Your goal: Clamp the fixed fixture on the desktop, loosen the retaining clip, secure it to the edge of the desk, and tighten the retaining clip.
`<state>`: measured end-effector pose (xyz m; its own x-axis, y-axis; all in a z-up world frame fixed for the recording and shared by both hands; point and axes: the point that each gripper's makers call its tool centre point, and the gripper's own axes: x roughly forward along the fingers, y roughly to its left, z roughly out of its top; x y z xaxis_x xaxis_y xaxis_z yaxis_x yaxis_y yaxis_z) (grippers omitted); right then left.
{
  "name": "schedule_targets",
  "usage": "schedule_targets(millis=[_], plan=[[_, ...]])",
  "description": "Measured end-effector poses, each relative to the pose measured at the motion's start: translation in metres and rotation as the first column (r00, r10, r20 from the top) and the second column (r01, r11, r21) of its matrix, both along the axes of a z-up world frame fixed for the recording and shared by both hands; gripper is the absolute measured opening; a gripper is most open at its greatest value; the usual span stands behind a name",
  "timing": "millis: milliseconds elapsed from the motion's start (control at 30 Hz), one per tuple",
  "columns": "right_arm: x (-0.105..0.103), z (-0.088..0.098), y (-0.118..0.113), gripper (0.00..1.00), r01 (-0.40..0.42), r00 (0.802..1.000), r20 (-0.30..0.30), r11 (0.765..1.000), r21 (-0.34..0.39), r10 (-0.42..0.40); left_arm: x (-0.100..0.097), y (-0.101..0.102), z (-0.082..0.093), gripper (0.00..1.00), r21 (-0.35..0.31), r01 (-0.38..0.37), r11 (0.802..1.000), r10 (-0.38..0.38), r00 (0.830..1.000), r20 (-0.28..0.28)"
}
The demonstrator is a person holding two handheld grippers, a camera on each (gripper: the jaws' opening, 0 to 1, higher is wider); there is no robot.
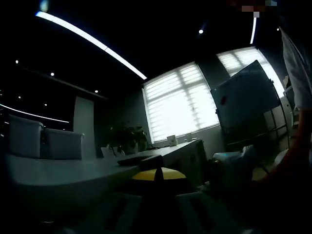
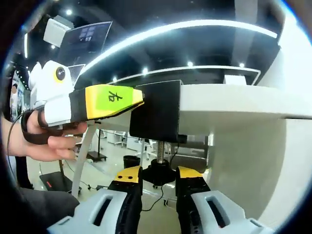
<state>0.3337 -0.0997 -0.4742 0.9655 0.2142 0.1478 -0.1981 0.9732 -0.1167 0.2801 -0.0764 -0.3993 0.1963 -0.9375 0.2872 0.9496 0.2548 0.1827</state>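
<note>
Dim office space fills the left gripper view, with a bright blind-covered window (image 1: 183, 105) at the back, a whiteboard (image 1: 246, 95) to its right and long ceiling light strips (image 1: 90, 41) overhead; the right gripper view looks up from below the edge of a white surface (image 2: 234, 100).

On that edge sits the black fixture (image 2: 158, 109), a boxy clamp wrapped over the rim of the surface. A threaded screw (image 2: 159, 148) hangs from its underside and ends in the black retaining clip knob (image 2: 160, 174). The right gripper (image 2: 160, 181) rises from the bottom of its view, its yellow-tipped fingers (image 2: 127, 175) closed on that knob from either side.

From the left of the same view comes the left gripper (image 2: 134, 100), its yellow finger (image 2: 109, 100) with a green label pressing against the side of the fixture at the level of the surface; a hand (image 2: 46, 134) holds its white body. Whether those fingers are shut on the fixture or only touching it cannot be told.

In the left gripper view a dark block (image 1: 139, 160) lies just ahead on the long pale surface (image 1: 63, 175), with a yellow tip (image 1: 158, 174) below it. Grey chairs (image 1: 44, 141) stand along the far left.
</note>
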Motion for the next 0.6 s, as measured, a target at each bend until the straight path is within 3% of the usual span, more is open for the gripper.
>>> schedule_targets(millis=[267,500,600], plan=[[-0.005,-0.006,-0.004,0.30,0.047,0.999,-0.014,0.998,0.049,-0.046,-0.006,0.003,0.004,0.02,-0.031,0.031,0.999,-0.032,0.999,-0.026],[-0.012,-0.012,-0.008,0.30,0.070,0.997,-0.024,0.996,0.048,-0.068,-0.013,0.002,0.004,0.06,-0.036,0.044,0.998,-0.044,0.999,-0.025],[-0.019,-0.012,-0.009,0.30,0.068,0.997,-0.025,0.996,0.058,-0.067,-0.018,0.006,0.009,0.07,-0.076,0.044,0.996,-0.048,0.997,-0.053]])
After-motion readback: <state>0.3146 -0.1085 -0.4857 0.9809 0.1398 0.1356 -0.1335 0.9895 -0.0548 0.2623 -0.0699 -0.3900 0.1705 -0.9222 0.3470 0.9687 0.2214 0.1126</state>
